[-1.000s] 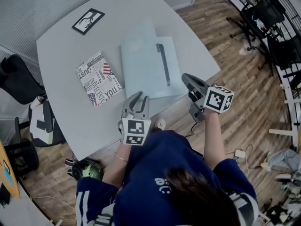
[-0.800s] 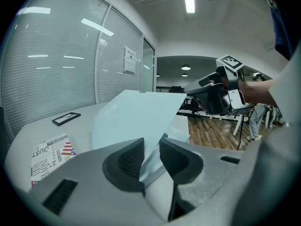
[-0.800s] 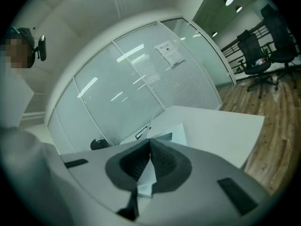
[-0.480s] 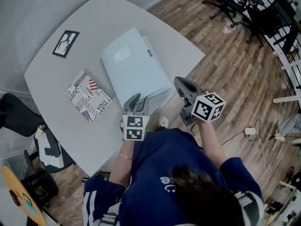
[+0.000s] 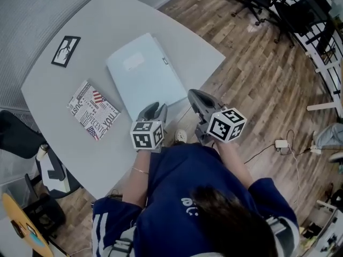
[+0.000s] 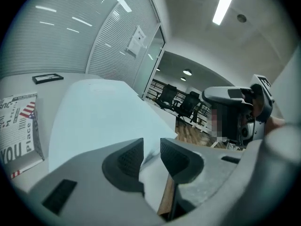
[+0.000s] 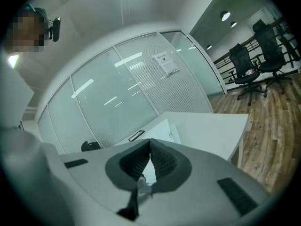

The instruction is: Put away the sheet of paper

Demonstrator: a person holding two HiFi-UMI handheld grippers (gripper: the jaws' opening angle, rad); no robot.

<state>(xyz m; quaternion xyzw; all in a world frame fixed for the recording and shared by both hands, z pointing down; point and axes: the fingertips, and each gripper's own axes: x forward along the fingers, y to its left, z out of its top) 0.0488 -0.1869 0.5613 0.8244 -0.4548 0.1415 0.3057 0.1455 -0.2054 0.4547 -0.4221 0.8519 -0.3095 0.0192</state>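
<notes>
A pale blue folder [image 5: 142, 74] lies closed and flat on the white table [image 5: 193, 47]; no loose sheet of paper shows. My left gripper [image 5: 155, 108] hovers at the folder's near corner, jaws apart with nothing pressed between them. In the left gripper view the folder [image 6: 94, 112] spreads out beyond the open left gripper [image 6: 151, 149]. My right gripper [image 5: 191, 93] is off the table's near right edge, shut and empty. The right gripper [image 7: 150, 147] looks across the table at the folder [image 7: 159, 127].
A printed booklet [image 5: 92, 110] lies left of the folder, and a black picture frame [image 5: 66, 51] sits at the far left. A black chair [image 5: 16, 135] stands left of the table. Office chairs [image 5: 278, 9] stand on the wooden floor at the far right.
A second ago the folder lay open with a dark bar showing inside; now its cover is down. Both grippers have drawn back a little toward the table's near edge.
</notes>
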